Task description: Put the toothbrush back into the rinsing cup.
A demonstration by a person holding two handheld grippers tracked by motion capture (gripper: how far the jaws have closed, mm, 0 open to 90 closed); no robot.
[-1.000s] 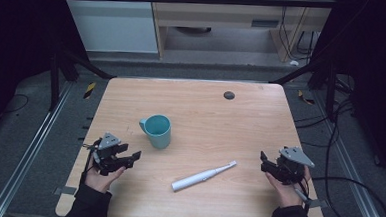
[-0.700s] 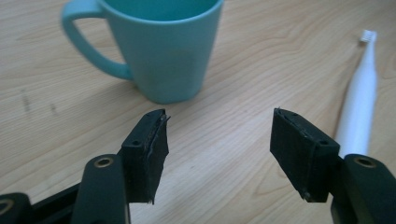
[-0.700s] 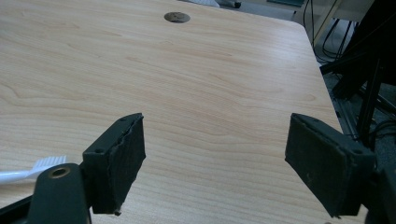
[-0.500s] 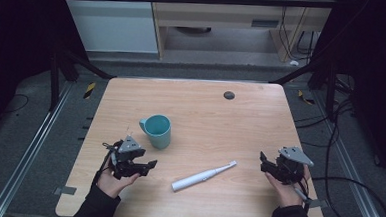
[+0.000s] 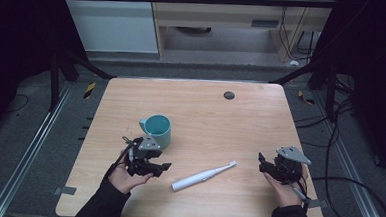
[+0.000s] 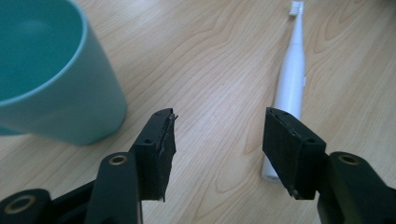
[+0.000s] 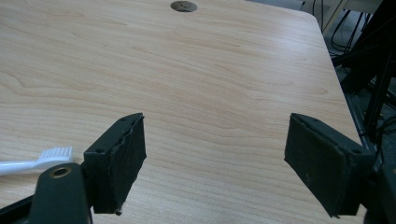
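A teal cup (image 5: pixel 157 130) stands upright left of the table's middle; its wall (image 6: pixel 60 93) rises at the left of the left gripper view. A white electric toothbrush (image 5: pixel 203 175) lies flat near the front, brush head toward the right; it shows again as a toothbrush (image 6: pixel 289 88) beyond the right-hand jaw. My left gripper (image 5: pixel 162 168) is open, low over the table just in front of the cup, its open jaws (image 6: pixel 217 140) pointing toward the toothbrush's handle end. My right gripper (image 5: pixel 261 162) is open at the front right with nothing between its fingers (image 7: pixel 215 158); the brush head (image 7: pixel 53 155) lies to its left.
A round dark grommet (image 5: pixel 228 95) sits in the wooden table (image 5: pixel 196 108) near its far edge. Metal rails and cables run on the floor at both sides. A cabinet stands beyond the table.
My left gripper has moved rightward from the table's left front, past the front of the cup, toward the toothbrush handle. The right gripper, cup and toothbrush have stayed put.
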